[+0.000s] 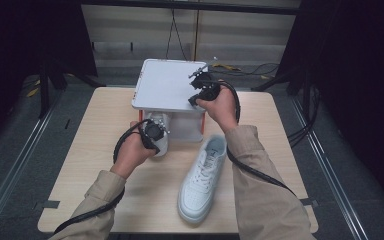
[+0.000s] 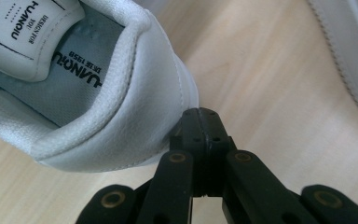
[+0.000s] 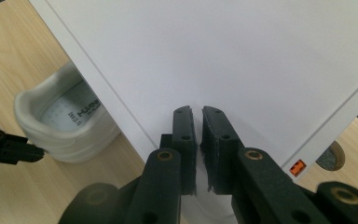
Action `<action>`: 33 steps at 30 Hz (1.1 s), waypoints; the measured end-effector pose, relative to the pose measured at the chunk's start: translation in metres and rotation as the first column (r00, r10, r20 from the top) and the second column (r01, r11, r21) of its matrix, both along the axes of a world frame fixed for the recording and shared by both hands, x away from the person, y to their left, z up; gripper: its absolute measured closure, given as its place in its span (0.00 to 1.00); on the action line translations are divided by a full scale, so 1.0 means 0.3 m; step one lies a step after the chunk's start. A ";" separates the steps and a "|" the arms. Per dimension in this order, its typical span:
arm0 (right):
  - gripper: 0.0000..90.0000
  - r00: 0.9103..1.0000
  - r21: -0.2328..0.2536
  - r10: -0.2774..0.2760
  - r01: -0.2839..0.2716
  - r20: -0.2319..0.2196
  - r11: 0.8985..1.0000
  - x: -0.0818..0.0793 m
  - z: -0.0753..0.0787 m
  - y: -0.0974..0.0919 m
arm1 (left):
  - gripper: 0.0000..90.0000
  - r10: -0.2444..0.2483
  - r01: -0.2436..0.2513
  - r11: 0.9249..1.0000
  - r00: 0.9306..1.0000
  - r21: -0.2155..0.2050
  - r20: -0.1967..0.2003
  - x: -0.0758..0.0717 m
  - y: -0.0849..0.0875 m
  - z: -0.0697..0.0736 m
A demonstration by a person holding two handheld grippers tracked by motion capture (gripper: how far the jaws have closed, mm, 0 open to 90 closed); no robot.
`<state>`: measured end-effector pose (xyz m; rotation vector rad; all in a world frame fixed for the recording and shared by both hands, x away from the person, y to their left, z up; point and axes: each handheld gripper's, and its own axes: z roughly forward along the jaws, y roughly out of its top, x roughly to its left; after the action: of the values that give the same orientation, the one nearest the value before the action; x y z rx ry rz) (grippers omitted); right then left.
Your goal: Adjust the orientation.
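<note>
1. A white rack (image 1: pixel 167 85) stands at the table's (image 1: pixel 105 165) far edge, near the middle, its flat top resting on orange-trimmed posts.
2. One white shoe (image 1: pixel 159 134) sits half under the rack's near edge, heel outward; in the left gripper view its heel (image 2: pixel 135 116) and printed insole are close up.
3. A second shoe (image 1: pixel 200 180) lies right of the table's middle, toe toward the near edge, well apart from the first and between the two forearms.
4. The rack top overhangs the first shoe and blocks it from above.
5. The table is pale wood; grey floor, rails and cables surround it, with dark curtains at both sides.
6. The left gripper (image 1: pixel 152 132) is at the first shoe's heel; its jaws are clenched together just beside the heel with nothing between them (image 2: pixel 204 122).
7. The right gripper (image 1: pixel 200 87) rests on the rack top near its right near corner, jaws nearly together and gripping nothing (image 3: pixel 198 121).
8. Both forearms in tan sleeves come in from the near edge, the right hand (image 1: pixel 220 107) reaching farther forward than the left hand (image 1: pixel 132 152)
</note>
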<state>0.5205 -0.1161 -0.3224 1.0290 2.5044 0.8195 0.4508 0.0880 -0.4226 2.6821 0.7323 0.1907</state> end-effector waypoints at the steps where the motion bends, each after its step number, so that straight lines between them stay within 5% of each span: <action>1: 0.93 1.000 0.000 0.000 0.000 0.000 1.000 0.000 0.000 0.001 | 1.00 0.000 0.000 1.000 1.000 -0.011 -0.003 0.006 -0.003 -0.001; 20: 0.98 1.000 0.019 0.009 -0.009 -0.011 1.000 0.005 -0.002 -0.002 | 1.00 0.020 -0.020 1.000 0.999 -0.002 0.049 0.074 -0.027 -0.008; 33: 1.00 1.000 -0.036 0.012 -0.013 -0.010 0.999 0.000 0.005 0.023 | 1.00 0.057 -0.055 0.998 0.995 -0.027 0.086 0.108 -0.017 -0.017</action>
<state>0.5206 -0.1093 -0.3209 1.0091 2.5270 0.7721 0.4832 0.0828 -0.4278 2.6136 0.7778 0.3088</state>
